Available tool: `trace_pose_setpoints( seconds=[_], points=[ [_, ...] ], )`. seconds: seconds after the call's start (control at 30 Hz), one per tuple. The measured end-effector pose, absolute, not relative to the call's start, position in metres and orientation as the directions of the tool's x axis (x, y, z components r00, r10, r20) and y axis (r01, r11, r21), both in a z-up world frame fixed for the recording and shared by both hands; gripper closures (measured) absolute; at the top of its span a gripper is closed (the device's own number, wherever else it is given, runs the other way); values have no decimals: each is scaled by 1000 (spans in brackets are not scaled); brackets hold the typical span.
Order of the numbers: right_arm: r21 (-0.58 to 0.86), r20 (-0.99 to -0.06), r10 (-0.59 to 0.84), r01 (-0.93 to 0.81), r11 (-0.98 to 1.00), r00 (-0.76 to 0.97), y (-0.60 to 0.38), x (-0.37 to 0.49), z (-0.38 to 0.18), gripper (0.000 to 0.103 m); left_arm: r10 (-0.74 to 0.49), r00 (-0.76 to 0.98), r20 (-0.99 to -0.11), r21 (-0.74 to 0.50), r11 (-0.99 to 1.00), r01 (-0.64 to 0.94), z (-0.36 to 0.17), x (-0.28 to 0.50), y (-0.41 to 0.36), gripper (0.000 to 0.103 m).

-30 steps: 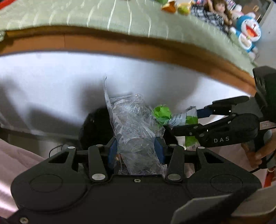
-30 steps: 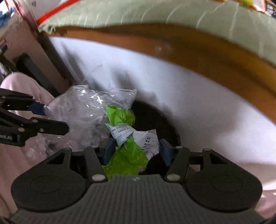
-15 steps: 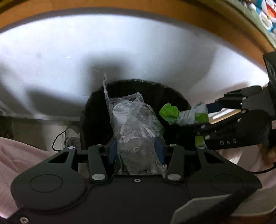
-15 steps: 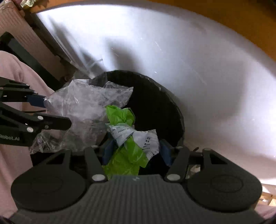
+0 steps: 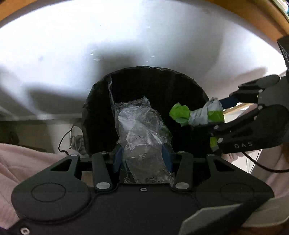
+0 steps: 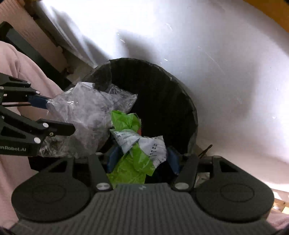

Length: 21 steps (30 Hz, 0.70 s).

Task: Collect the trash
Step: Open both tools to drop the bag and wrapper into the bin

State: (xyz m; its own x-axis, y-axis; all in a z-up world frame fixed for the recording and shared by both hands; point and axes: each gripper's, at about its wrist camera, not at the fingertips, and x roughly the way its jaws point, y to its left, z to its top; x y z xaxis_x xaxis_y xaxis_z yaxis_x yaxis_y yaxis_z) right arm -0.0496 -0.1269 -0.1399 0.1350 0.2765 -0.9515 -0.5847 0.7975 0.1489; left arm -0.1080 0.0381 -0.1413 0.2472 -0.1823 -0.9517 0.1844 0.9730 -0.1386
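My left gripper (image 5: 142, 157) is shut on a crumpled clear plastic bag (image 5: 142, 130), held over the mouth of a black-lined trash bin (image 5: 144, 85). My right gripper (image 6: 142, 157) is shut on a green and white wrapper (image 6: 135, 144), also above the bin (image 6: 162, 94). In the left wrist view the right gripper (image 5: 216, 115) comes in from the right with the wrapper (image 5: 195, 113) at the bin's right rim. In the right wrist view the left gripper (image 6: 54, 115) enters from the left with the clear bag (image 6: 84, 115) over the bin's near-left rim.
A white panel (image 5: 126, 36) stands behind the bin, topped by a wooden edge (image 5: 261, 16). Pink clothing (image 5: 21, 162) of the person fills the lower left. Cables (image 5: 72, 137) lie on the floor left of the bin.
Both grippers have tilted down and moved closer over the bin, which now fills the middle of both views. The bed and toys above have dropped out of view. Both grips are unchanged.
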Motion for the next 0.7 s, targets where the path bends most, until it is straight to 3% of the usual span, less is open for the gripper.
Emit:
trace_pose_setpoints(
  seconds=[0.1, 0.17, 0.2, 0.23, 0.27, 0.3, 0.7],
  points=[
    [147, -952, 274, -576, 804, 139, -126, -47, -141, 31, -176, 249, -952, -130, 973, 192, -139, -109, 36, 58],
    [141, -954, 265, -565, 813, 143, -126, -46, -143, 21, -173, 244, -954, -128, 974, 188, -140, -109, 37, 53],
    [133, -955, 257, -558, 819, 150, -126, -46, -143, 11, -174, 238, -956, -131, 973, 189, -141, -108, 37, 49],
    [128, -954, 254, -553, 823, 157, -125, -45, -142, 7, -174, 236, -956, -130, 973, 192, -142, -107, 37, 36],
    [129, -953, 256, -551, 825, 161, -124, -44, -141, 7, -170, 240, -956, -124, 973, 195, -142, -107, 35, 27],
    [131, -953, 258, -550, 825, 161, -124, -44, -140, 7, -166, 247, -955, -117, 972, 202, -140, -108, 34, 26],
    [107, -955, 242, -560, 822, 173, -122, -48, -142, 6, -158, 237, -959, -111, 973, 202, -139, -108, 33, 25]
  ],
)
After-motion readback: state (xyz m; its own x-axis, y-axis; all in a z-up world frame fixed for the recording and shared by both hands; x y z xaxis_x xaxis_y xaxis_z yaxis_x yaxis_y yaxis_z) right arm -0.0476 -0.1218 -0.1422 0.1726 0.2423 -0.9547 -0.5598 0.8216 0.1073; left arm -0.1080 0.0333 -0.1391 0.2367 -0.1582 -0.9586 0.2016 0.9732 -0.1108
